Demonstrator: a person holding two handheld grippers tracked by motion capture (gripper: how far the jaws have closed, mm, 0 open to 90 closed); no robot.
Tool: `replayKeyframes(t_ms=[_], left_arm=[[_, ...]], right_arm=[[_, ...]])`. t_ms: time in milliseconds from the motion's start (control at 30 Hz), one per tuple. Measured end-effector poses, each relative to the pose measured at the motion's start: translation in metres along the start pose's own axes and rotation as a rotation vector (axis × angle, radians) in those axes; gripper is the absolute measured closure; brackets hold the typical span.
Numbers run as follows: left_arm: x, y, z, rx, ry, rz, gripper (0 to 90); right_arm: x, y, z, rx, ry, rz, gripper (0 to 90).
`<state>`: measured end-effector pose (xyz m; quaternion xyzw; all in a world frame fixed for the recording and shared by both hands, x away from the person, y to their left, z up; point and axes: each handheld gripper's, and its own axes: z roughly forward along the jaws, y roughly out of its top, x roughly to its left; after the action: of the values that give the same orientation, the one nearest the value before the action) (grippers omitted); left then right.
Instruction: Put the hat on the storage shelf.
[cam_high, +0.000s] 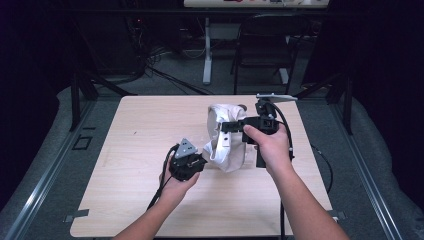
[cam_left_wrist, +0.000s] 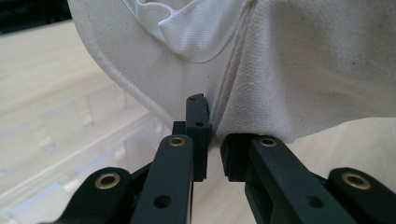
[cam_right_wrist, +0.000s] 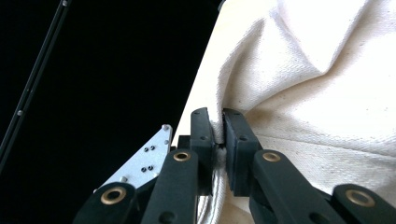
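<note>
Two bare forearms come in from the near edge of the pale wooden bench, one hand on each of two black two-jaw grippers. The left hand is cupped under its gripper from below, with the forearm angled up toward the one off-white canvas cloth bag; the left gripper sits at the bag's lower near corner, its grey three-cornered plate facing up. The right hand is wrapped over the top of its gripper, the wrist turned so that the right gripper points sideways into the bag's upper part from the bag's right side. In the left gripper view the left gripper has its jaws drawn nearly together, pinching a stitched seam where the bag's folds meet, with the cloth spreading out above the pads. In the right gripper view the right gripper is clamped tight on a gathered fold of the same bag, with only a sliver of fabric between the pads. The bag hangs bunched and partly lifted between the two grippers over the middle of the bench, its lower end close to the bench top; whether it touches I cannot tell. A clear plastic compartment tray lies on the bench just beside and below the bag, behind the left gripper's jaws.
</note>
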<state>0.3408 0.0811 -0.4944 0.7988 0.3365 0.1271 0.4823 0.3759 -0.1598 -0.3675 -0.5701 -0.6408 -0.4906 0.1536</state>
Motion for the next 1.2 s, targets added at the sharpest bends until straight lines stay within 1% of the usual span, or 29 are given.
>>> replayKeyframes(t_ms=[33, 100, 167, 267, 333, 433, 467, 500, 567, 633, 700, 767, 833, 933, 967, 1033, 1067, 1133, 1200], left_arm=[[0.001, 0.000, 0.000, -0.001, -0.002, 0.003, 83.5], [0.004, 0.001, 0.000, 0.007, -0.013, 0.003, 83.5], [0.007, 0.002, 0.001, 0.013, -0.020, 0.003, 83.4], [0.014, 0.004, 0.000, 0.037, -0.023, 0.010, 83.4], [0.018, 0.004, 0.000, 0.042, -0.042, -0.006, 83.4], [0.022, 0.004, -0.001, 0.051, -0.054, -0.023, 83.4], [0.022, 0.003, 0.000, 0.055, -0.051, -0.023, 83.5], [0.021, 0.002, 0.000, 0.062, -0.045, -0.028, 83.7], [0.017, -0.001, 0.003, 0.063, -0.022, -0.040, 84.1], [0.012, -0.003, 0.005, 0.066, 0.002, -0.032, 84.5], [0.012, -0.002, 0.005, 0.069, 0.004, -0.052, 84.6], [0.015, 0.000, 0.005, 0.075, -0.004, -0.080, 84.6], [0.018, 0.001, 0.004, 0.083, -0.010, -0.092, 84.6], [0.018, 0.001, 0.004, 0.100, -0.011, -0.072, 84.8], [0.017, 0.001, 0.004, 0.100, -0.001, -0.061, 84.8], [0.016, 0.004, 0.004, 0.118, 0.006, -0.022, 84.9], [0.016, 0.005, 0.004, 0.120, 0.003, -0.025, 85.0], [0.019, 0.007, 0.003, 0.122, -0.013, -0.049, 84.9], [0.023, 0.009, 0.003, 0.126, -0.033, -0.061, 84.9]], right_arm=[[-0.001, 0.000, 0.000, 0.007, -0.005, -0.008, 83.7], [-0.003, -0.001, 0.000, 0.002, 0.003, 0.000, 83.7], [-0.004, -0.001, 0.000, 0.000, -0.001, 0.008, 83.7], [-0.007, 0.000, 0.000, 0.002, -0.004, 0.011, 83.7], [-0.008, 0.000, 0.001, -0.005, -0.004, 0.017, 83.6], [-0.011, 0.001, 0.003, -0.008, -0.002, 0.026, 83.6], [-0.012, 0.001, 0.004, -0.009, -0.002, 0.033, 83.5], [-0.013, 0.001, 0.005, -0.003, -0.006, 0.027, 83.5], [-0.014, 0.001, 0.007, -0.007, -0.006, 0.035, 83.5], [-0.015, 0.000, 0.009, -0.006, -0.010, 0.034, 83.5], [-0.017, -0.001, 0.010, -0.004, -0.012, 0.033, 83.5], [-0.018, -0.002, 0.011, -0.015, -0.015, 0.043, 83.3], [-0.019, -0.002, 0.011, -0.021, -0.022, 0.046, 83.0], [-0.020, -0.001, 0.010, -0.020, -0.017, 0.047, 82.8], [-0.020, -0.001, 0.011, -0.020, -0.016, 0.049, 82.6], [-0.020, 0.000, 0.012, -0.019, -0.020, 0.046, 80.9], [-0.020, 0.000, 0.013, -0.019, -0.025, 0.039, 79.2], [-0.019, -0.001, 0.014, -0.029, -0.040, 0.026, 76.6], [-0.018, -0.002, 0.014, -0.049, -0.057, -0.005, 71.2]])
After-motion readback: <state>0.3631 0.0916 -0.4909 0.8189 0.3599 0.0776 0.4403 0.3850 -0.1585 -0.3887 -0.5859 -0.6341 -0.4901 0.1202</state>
